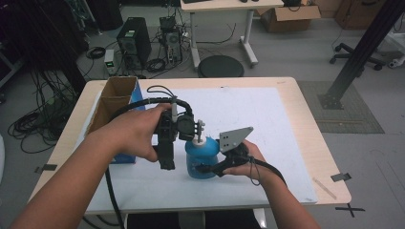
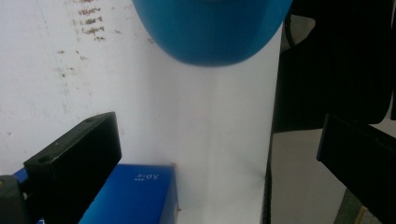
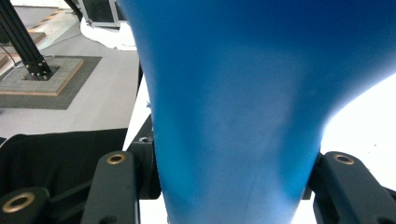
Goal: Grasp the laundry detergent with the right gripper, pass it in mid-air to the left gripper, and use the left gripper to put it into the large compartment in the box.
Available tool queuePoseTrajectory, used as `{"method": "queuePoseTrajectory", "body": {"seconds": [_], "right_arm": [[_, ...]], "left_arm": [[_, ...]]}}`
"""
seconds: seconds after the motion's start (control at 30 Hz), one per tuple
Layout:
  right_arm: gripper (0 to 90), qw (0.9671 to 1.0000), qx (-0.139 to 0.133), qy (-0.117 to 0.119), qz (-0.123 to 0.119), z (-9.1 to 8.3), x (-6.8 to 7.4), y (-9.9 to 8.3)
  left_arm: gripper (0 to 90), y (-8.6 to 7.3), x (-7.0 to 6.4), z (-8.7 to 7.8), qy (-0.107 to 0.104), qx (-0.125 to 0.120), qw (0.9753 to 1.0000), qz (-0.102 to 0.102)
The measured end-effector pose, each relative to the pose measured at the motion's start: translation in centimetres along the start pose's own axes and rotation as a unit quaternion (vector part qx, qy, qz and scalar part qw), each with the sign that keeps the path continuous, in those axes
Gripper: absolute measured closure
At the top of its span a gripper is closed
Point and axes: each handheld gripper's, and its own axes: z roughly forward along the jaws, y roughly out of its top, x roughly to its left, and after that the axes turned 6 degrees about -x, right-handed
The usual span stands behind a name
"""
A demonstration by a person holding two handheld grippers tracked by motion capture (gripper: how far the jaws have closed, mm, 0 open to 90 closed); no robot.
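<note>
My right gripper [image 1: 206,168] is clamped on the blue bottle [image 1: 200,157] standing near-centre on the tabletop [image 1: 286,129], my left gripper [image 1: 197,129], jaws apart, at its white cap [image 1: 199,140], apparently not yet removed.

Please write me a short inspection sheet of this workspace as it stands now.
Surface: wooden table under a white mat.
Job's things: blue bottle upright on the mat, white cap on.
Clutter: open cardboard box with a blue side at the mat's left edge.
Grippers: right gripper shut on the bottle's body; left gripper open, by the bottle's top.
Cables: black cable trailing from the left gripper.
Surroundings: computer towers, floor cables, round stool, second desk behind.
</note>
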Motion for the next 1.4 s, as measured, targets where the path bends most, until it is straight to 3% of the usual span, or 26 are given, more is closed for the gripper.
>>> {"method": "queuePoseTrajectory", "body": {"seconds": [0.8, 1.4], "right_arm": [[45.3, 0.9999, -0.008, 0.012, -0.008, 4.5, 0.4, 0.8], [45.2, 0.9998, -0.012, 0.012, -0.011, 6.2, 0.7, 1.8]], "left_arm": [[0.3, -0.2, -0.2, 0.3, -0.002, -0.005, 1.0, -0.002], [0.4, -0.3, -0.4, 0.8, -0.003, -0.007, 1.0, -0.005]]}}
